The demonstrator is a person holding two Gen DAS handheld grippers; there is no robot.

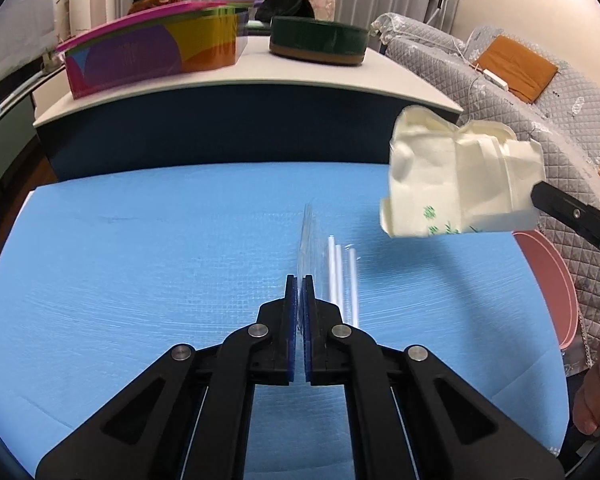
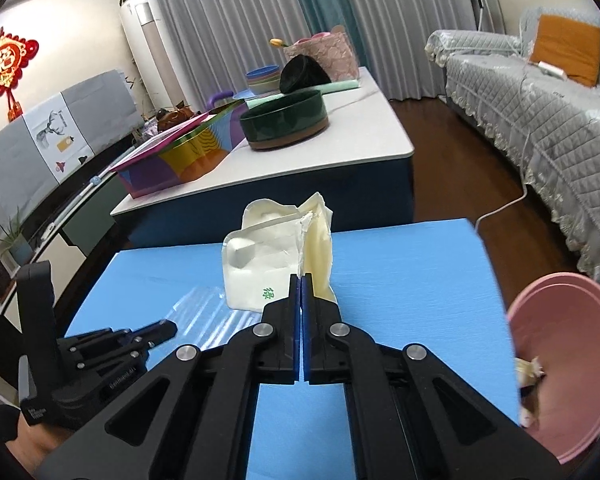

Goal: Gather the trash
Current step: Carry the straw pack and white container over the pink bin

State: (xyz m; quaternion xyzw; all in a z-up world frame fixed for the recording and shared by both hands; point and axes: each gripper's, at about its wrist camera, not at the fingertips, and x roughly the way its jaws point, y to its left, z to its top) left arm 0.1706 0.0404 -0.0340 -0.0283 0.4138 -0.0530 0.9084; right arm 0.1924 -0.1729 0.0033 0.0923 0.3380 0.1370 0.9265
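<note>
Right tool (image 2: 301, 278) is clenched on a crumpled tissue pack (image 2: 272, 256), lifted off the blue tabletop (image 2: 400, 280); left tool (image 1: 299, 280) pinches a clear straw wrapper (image 1: 309, 240); pink bin (image 2: 572, 360) at three o'clock.

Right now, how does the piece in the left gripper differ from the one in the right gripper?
The left gripper pinches a clear plastic sleeve holding white straws; the right gripper pinches a crumpled cream tissue packet with green print. The sleeve is flat, thin and see-through; the packet is bulky, creased and opaque. The sleeve sits low over the blue mat; the packet is held higher. Both are clamped by shut jaws, with the pink bin to the right.
</note>
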